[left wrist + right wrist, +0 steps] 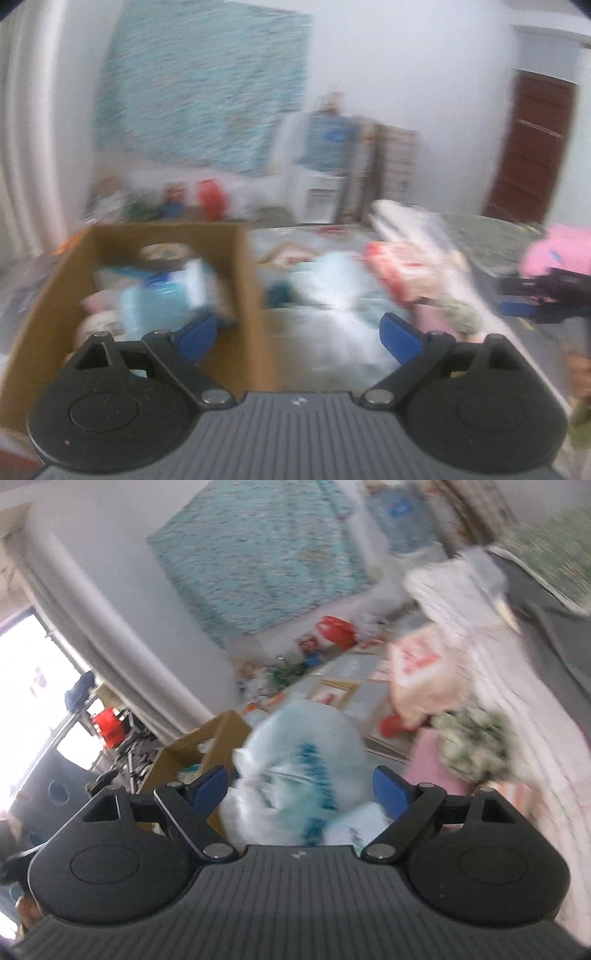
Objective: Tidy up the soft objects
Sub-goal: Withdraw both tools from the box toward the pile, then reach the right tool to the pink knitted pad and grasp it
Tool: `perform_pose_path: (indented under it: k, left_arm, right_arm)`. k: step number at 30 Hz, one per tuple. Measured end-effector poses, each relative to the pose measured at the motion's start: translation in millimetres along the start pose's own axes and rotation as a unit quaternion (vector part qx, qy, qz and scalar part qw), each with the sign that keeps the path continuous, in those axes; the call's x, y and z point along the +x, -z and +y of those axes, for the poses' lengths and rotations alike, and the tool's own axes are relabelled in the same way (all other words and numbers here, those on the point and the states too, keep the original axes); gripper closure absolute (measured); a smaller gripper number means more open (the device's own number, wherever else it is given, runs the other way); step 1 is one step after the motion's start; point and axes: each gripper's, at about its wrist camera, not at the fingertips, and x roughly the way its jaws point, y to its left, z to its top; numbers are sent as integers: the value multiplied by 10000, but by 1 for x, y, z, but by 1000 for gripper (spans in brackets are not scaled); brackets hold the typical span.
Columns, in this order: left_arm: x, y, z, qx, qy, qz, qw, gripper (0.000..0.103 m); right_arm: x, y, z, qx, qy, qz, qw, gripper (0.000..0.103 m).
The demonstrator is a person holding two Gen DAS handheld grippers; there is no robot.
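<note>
A: Where do the soft things lie?

B: Some fill the cardboard box (243, 266); a pale bag (332, 277) and pink-printed packs (402, 269) rest on the bed beside it.

A: And the grippers?

B: The left gripper (299, 332) stands wide, nothing between its fingers. The right gripper (299, 788) gapes too, a white-and-blue bag (295, 771) just beyond, grip unclear through blur.

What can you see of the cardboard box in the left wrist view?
The cardboard box is plain brown, open-topped, with no flaps showing, and sits upright on the patterned surface at the left of the frame. Blurred soft packs in white, light blue and pink fill much of it, with a round printed item at the back. Its right wall borders the loose pile of soft things. The open left tongs touch neither box nor contents.
</note>
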Motion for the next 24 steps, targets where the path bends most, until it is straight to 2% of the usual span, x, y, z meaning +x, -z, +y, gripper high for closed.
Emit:
perform_pose_path:
  k: [2,7,11,16,20,22,24]
  left_arm:
    - [10,1,-23,240,296,-21,9993,7]
    - [59,-5,-77,675,895,357,9931,7]
    - [110,-11,-109,912,950,795,9881,9]
    - [154,-13,-127,956,1041,1272,9818,20]
    - [189,-20,-138,1118,1119,1706,9726,25]
    - [205,-22,-144,1262,1146,1904,9668,25]
    - [221,-22,-148,1342,1112,2084,9624,30]
  right_arm:
    - [-2,5,-14,152,91,18,9998,18]
    - [12,9,-37,476,179,174,9986,18]
    - [40,-2,-53,626,386,492,9961,20]
    - [84,-17,-70,568,900,1044,9888,25]
    - [107,-24,-84,486,1275,1397,9807,27]
    - [114,-27,-86,418,1353,1533,9780,28]
    - [121,-28,-88,422,1348,1649,9761,29]
